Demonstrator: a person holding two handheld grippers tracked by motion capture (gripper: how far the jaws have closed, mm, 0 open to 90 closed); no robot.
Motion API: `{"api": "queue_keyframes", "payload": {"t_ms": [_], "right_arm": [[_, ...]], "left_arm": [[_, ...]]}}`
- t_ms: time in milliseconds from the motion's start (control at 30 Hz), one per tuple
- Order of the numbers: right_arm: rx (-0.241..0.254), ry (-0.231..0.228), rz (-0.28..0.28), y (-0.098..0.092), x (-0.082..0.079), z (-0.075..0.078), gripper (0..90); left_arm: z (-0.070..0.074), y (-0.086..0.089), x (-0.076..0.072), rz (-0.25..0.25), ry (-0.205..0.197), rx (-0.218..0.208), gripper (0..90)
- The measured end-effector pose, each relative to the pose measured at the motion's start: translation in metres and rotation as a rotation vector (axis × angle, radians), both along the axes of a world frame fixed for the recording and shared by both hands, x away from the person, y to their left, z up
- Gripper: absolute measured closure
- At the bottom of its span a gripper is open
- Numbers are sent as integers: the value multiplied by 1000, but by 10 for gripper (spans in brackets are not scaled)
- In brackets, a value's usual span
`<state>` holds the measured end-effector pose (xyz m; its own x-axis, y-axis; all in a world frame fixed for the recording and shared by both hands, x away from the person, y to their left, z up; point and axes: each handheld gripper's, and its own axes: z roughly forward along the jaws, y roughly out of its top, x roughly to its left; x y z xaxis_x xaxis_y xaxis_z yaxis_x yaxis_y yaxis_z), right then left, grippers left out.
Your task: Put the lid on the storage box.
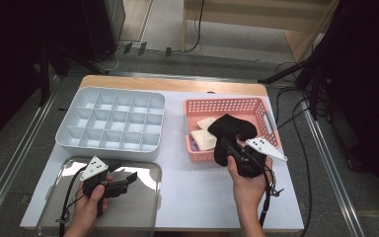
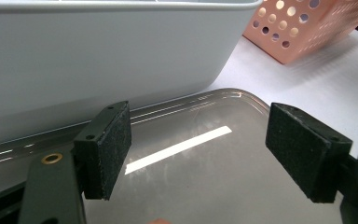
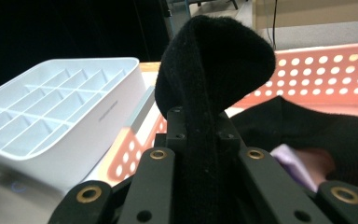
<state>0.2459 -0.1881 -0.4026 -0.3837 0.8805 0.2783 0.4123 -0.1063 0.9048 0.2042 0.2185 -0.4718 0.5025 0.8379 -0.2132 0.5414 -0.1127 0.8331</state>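
Observation:
A black sock (image 1: 229,129) hangs over the front wall of the pink basket (image 1: 225,104), and my right gripper (image 1: 233,149) is shut on it. In the right gripper view the sock (image 3: 214,65) stands folded up between the jaws, and more black cloth (image 3: 317,135) lies in the basket behind. Cream folded pieces (image 1: 203,136) lie inside the basket. My left gripper (image 1: 128,180) hovers open over the metal tray (image 1: 143,217) at the front left; its pads (image 2: 109,149) have nothing between them.
A light grey divided organiser (image 1: 113,123) with several compartments stands at the back left, just behind the tray (image 2: 223,186). The pink basket (image 2: 303,28) stands to its right. White table surface (image 1: 197,192) lies between the two hands. Cables run along the floor at the right.

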Motion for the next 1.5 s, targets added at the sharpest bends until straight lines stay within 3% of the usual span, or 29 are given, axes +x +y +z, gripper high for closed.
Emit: {"api": "queue_keyframes", "payload": {"t_ms": [67,300,533,1033,1067,1100,1233,1333,1500], "right_arm": [[-19,-11,1,3,-9,-3,820],[-8,-9,38,13,-32,-15,820],[-30,36,96,28,-49,-36,819],[-52,132,239,65,-61,-78,803],[-51,143,246,66,-61,-79,777],[-42,155,262,68,-60,-81,694],[-61,119,234,66,-61,-81,415],[-54,114,202,58,-62,-77,337],[-31,89,153,41,-65,-68,318]], "left_arm": [[0,0,0,0,0,0,236],[0,0,0,-1,0,4,236],[0,0,0,-1,0,5,235],[0,0,0,2,-1,6,235],[0,0,0,3,-1,7,235],[0,0,0,1,-1,7,235],[0,0,0,3,-2,6,235],[0,-1,0,3,1,6,236],[0,-1,0,-2,3,7,235]]}}
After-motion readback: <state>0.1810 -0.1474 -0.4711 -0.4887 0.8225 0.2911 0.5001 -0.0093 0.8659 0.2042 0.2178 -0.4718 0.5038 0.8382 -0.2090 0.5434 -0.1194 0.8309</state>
